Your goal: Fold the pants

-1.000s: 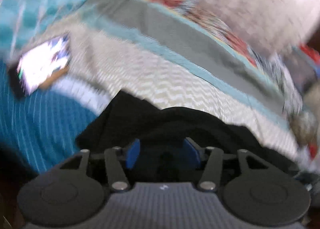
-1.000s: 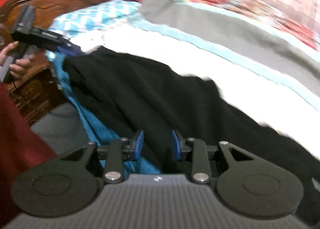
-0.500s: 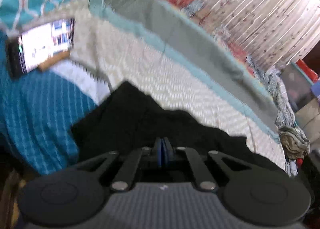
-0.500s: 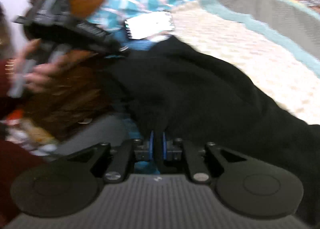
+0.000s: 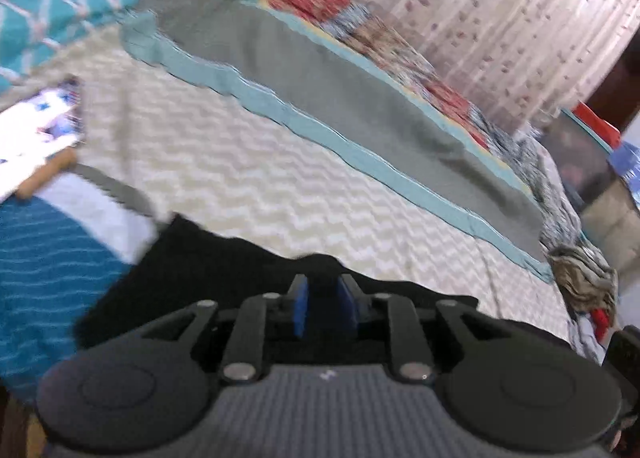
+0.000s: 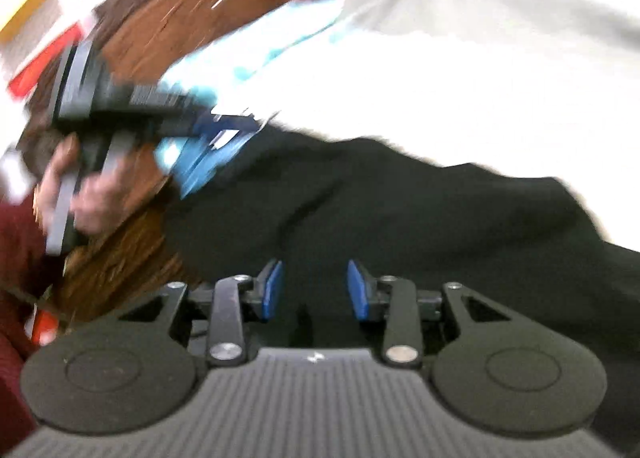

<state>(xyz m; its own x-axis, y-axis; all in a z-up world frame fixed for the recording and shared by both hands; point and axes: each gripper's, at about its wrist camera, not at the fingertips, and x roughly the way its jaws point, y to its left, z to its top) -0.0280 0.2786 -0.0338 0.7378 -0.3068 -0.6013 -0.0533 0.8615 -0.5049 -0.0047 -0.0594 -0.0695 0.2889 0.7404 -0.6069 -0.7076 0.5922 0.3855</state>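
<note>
The left gripper [image 5: 322, 300] has its jaws a narrow way apart and opening, with a bit of the black pants [image 5: 224, 270] standing in the gap between the blue pads [image 5: 299, 308]; whether the pads press on the cloth cannot be told from the left wrist view, which is blurred by motion. The right gripper [image 6: 314, 290] has its jaws wider, also opening, and the pads [image 6: 271, 290] stand clear of the black cloth that lies under and between them, so nothing looks gripped there. Outward from both sets of jaws the pants spread as one dark mass on the cream zigzag bedspread [image 5: 280, 186]. In the right wrist view the pants [image 6: 400, 210] run from lower right up toward the upper left, where the left gripper [image 6: 224, 134], held in the person's hand [image 6: 80, 194], sits at the far corner of the cloth by the wooden headboard [image 6: 160, 30]. So the long axis of the garment seems to lie between the two grippers, each at one end of the near edge, with the free bulk of cloth ahead of them toward the grey blanket [image 5: 320, 70]. A fold would likely carry that edge forward over the rest. A lit phone [image 5: 36, 130] lies just past the left corner.
</note>
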